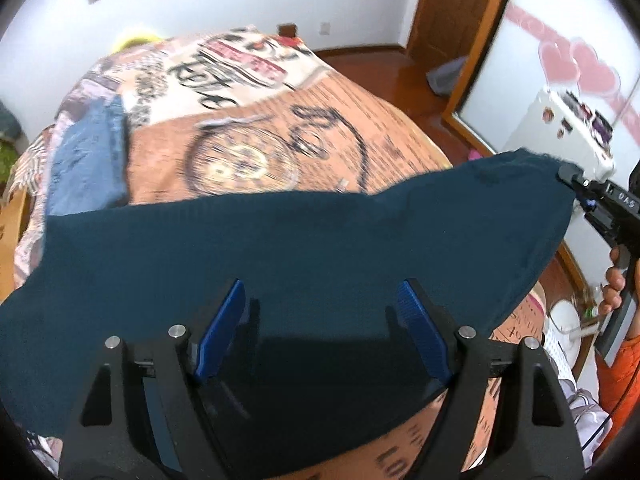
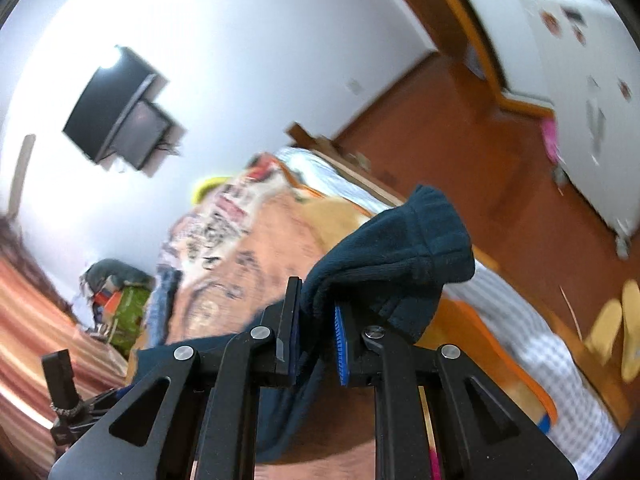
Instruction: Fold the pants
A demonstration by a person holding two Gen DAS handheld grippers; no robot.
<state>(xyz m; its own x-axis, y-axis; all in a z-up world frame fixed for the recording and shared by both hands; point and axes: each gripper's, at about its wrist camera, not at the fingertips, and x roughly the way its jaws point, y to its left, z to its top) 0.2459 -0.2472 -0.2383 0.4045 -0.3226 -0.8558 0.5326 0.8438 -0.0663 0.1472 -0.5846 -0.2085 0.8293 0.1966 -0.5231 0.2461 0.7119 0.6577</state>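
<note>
1. Dark teal pants [image 1: 304,248] hang stretched in the air above a bed [image 1: 256,136], their long axis running side to side across the left wrist view, from the lower left up to the right.
2. The right gripper [image 2: 316,312] pinches one end of the pants; its jaws stand narrow with bunched cloth between the blue pads [image 2: 341,344]. In the left wrist view that same gripper [image 1: 570,174] shows at the far right, holding the top right corner of the cloth, with a hand [image 1: 614,286] on its handle.
3. The left gripper [image 1: 322,328] has its jaws wide apart. The pants lie draped across the gap, and the cloth does not look pinched between the pads [image 1: 222,328].
4. The top edge of the pants sags slightly between the two ends; the lower edge hangs loose near the left gripper.
5. The bed carries a printed orange and cream bedspread [image 1: 224,80], with folded blue jeans [image 1: 90,160] near its left edge, well apart from the teal pants.
6. Open wooden floor [image 2: 460,160] lies beside the bed, reaching to a white wall [image 2: 240,40] and a white cabinet [image 2: 592,92].
</note>
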